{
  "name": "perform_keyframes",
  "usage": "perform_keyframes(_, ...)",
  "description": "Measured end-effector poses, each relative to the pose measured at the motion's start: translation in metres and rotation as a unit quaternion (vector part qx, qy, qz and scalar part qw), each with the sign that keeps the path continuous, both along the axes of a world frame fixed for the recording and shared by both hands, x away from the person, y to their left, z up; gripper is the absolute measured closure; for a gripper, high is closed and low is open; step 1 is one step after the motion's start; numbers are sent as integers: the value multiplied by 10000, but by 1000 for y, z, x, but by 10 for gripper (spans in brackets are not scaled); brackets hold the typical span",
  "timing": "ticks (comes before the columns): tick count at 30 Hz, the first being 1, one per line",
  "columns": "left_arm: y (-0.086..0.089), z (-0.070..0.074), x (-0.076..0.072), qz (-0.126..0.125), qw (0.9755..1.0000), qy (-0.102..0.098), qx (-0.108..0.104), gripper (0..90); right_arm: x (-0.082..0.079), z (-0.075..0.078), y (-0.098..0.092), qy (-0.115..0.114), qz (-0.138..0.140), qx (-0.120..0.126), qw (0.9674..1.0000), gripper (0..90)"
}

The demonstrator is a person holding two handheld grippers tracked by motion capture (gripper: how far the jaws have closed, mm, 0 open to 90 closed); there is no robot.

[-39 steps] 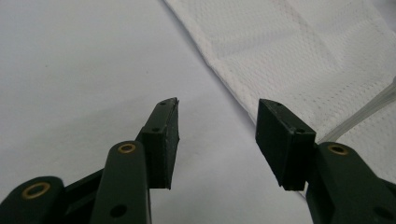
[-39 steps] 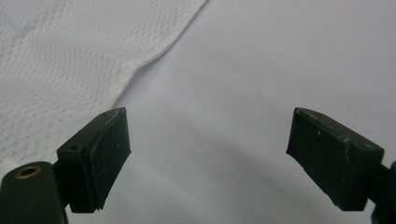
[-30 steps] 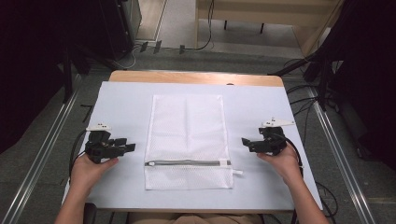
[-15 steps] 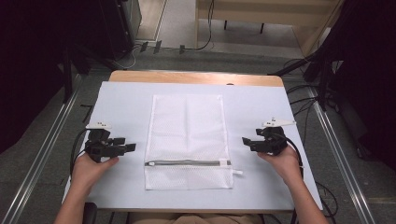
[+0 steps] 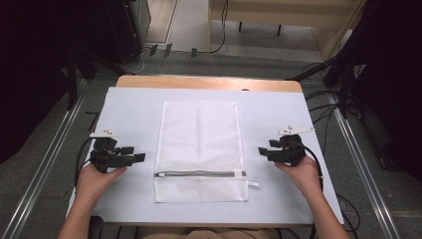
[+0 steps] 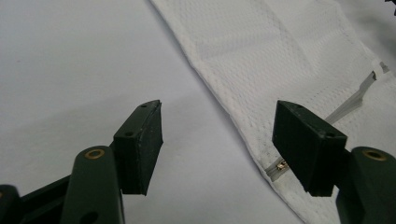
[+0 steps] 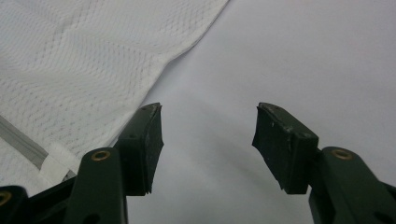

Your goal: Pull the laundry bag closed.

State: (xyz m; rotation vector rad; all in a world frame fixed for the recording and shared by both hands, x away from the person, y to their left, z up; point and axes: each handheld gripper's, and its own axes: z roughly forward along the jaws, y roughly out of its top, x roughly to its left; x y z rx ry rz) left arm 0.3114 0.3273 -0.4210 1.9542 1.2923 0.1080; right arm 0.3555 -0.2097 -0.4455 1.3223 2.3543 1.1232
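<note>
The white mesh laundry bag [image 5: 200,149] lies flat in the middle of the pale sheet [image 5: 129,107] that covers the table, its long sides running away from the person and its grey zipper [image 5: 194,174] crossing it near the near end, shut, with the small pull tab [image 5: 253,183] sticking out at the right-hand corner; it looks thin, light and limp, a soft netting that will fold, sag and slide on the smooth sheet rather than keep any shape; I judge the stitched side hems, the corners, or the firmer zipper band to be the surest places to pinch, since a grip in the middle of the mesh would only gather loose cloth; the pull tab is small and would want a careful, narrow pinch; the left gripper [image 5: 138,157] rests just off the bag's left edge, jaws wide apart after opening further, nothing between them, and in the left gripper view the hem and the zipper's end [image 6: 280,164] sit right by its right-hand jaw; the right gripper [image 5: 262,150] sits near the bag's right edge, jaws apart and bare though they have just been closing somewhat, the bag's edge [image 7: 154,65] lying beside its left jaw; beyond the sheet a strip of bare wooden table [image 5: 209,82] shows; cables [image 5: 221,35] run over the floor behind; nothing on the sheet stands in the way.
</note>
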Motion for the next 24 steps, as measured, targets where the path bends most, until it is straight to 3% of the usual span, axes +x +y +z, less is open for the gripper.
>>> perform_keyframes(2,1,0,0,-32,10000,-4,-66,359,-1,1,1,-55,39,-2,10000,435)
perform_keyframes(10,0,-1,0,-92,10000,-8,-8,348,-4,2,5,-75,200,-63,9998,458)
perform_keyframes(13,0,-1,0,-70,10000,21,-23,349,-7,5,8,-235,263,16,9994,456)
perform_keyframes(15,0,-1,0,-84,10000,31,-13,349,-7,6,9,-199,245,19,9995,460)
perform_keyframes(17,-1,-1,0,-80,10000,42,6,350,-8,7,12,-3,246,105,9996,483)
perform_keyframes(24,0,-1,0,-33,10000,33,0,352,-12,10,21,-40,379,43,9993,484)
